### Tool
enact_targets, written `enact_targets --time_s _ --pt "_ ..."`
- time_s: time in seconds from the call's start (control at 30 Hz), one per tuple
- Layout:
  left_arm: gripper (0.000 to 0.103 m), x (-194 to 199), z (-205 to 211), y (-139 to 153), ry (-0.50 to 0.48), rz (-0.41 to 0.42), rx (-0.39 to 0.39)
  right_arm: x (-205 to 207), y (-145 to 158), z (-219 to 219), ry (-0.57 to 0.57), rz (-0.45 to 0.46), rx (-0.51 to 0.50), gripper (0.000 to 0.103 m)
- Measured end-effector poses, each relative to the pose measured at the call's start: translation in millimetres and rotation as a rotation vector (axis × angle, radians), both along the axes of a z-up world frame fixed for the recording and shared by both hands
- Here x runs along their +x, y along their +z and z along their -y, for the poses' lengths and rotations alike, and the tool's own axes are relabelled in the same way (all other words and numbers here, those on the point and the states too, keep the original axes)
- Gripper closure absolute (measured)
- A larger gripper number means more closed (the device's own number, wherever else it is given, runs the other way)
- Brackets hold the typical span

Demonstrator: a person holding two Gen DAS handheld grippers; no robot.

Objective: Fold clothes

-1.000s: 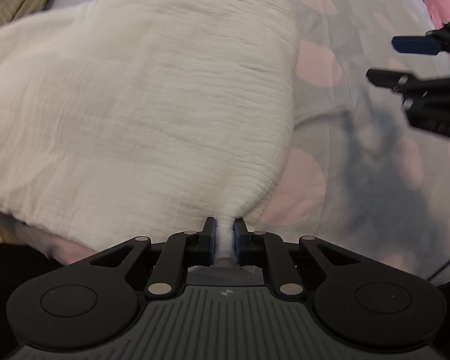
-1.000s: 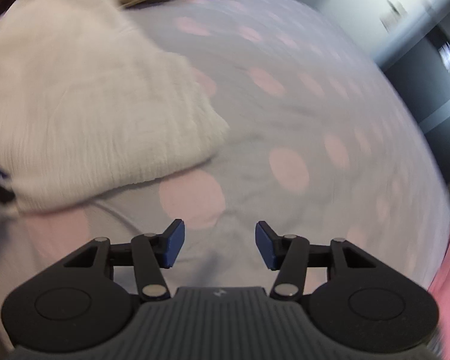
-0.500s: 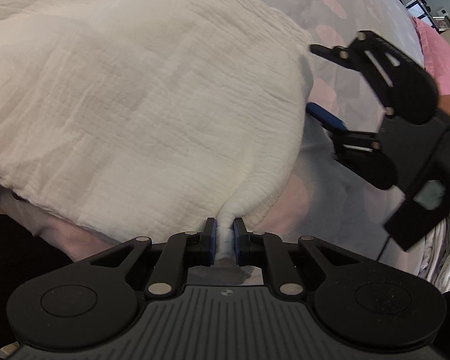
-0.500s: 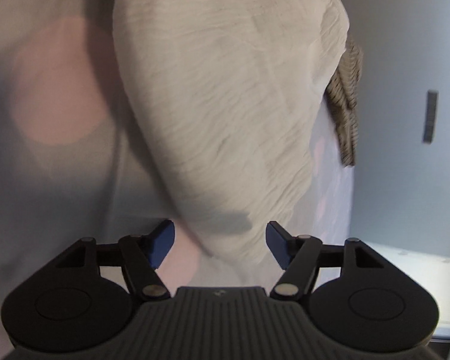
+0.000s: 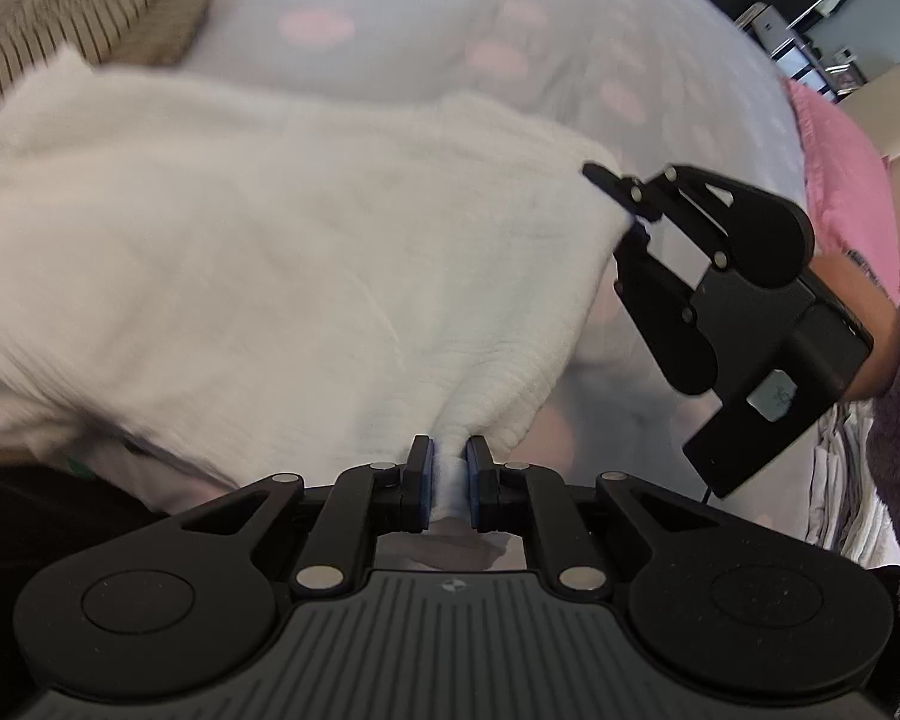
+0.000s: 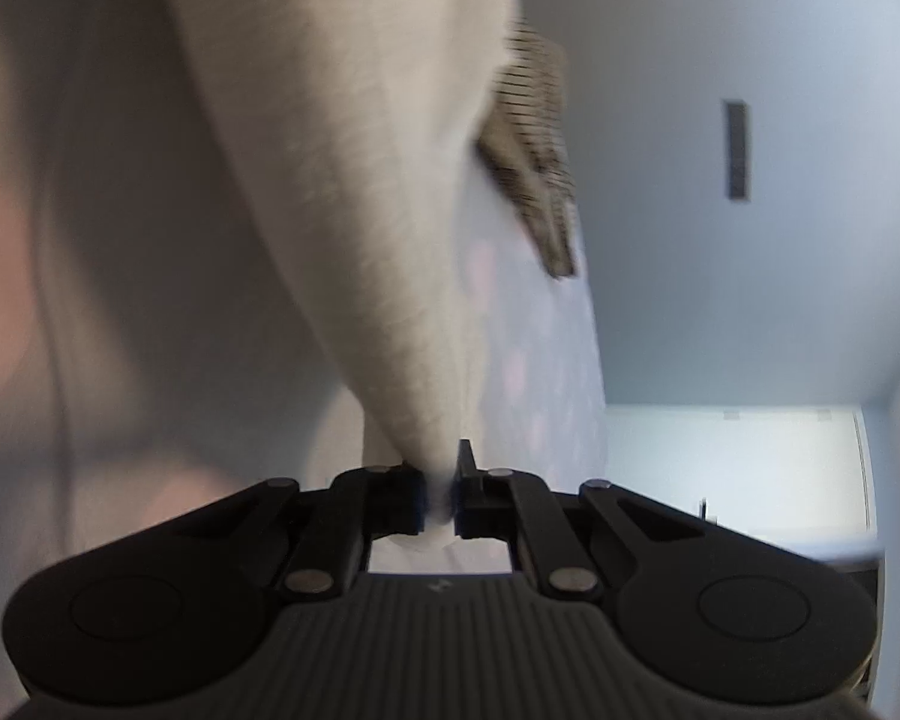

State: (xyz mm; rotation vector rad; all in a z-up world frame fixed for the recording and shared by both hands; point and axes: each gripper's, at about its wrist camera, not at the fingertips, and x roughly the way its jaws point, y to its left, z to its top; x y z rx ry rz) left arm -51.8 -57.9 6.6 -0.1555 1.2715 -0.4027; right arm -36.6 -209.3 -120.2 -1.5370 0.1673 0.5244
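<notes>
Now both sets of jaws are closed on cloth. The left gripper pinches a near corner of the white garment, bunching it into a small neck between the pads, just as it did a second ago. The change is on the other side: the right gripper, which hung with its jaws apart a second ago and straddled the garment's right edge half a second ago, has clamped on that edge; the left wrist view shows it meeting the cloth at the far right corner. With two corners held, the garment looks ready to be lifted or carried over on itself, though which fold this is cannot be told.

Outward, the garment lies spread on the bed, its polka-dot sheet bare beyond the far edge and to the right, so there is room to swing the cloth forward. A striped brown garment sits touching the far left corner, and a pink cloth lies along the bed's right edge.
</notes>
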Motion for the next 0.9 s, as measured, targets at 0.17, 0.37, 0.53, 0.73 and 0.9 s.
enact_targets --time_s 0.17,0.37,0.53,0.73,0.9 --pt "0.094 3 -23 78 0.021 0.164 -0.013 5 84 -18 -0.133 0.069 0.191 0.095" --pt "0.095 3 -37 169 0.03 0.354 -0.114 -8 200 -22 -0.257 0.175 0.404 0.096" --pt "0.095 6 -32 217 -0.015 0.44 -0.221 -40 276 -10 -0.329 0.269 0.475 0.096" --pt "0.096 16 -14 252 -0.1 0.49 -0.326 -72 346 8 -0.431 0.343 0.547 0.096" --pt "0.098 41 20 250 -0.169 0.477 -0.335 -63 367 22 -0.534 0.382 0.537 0.096"
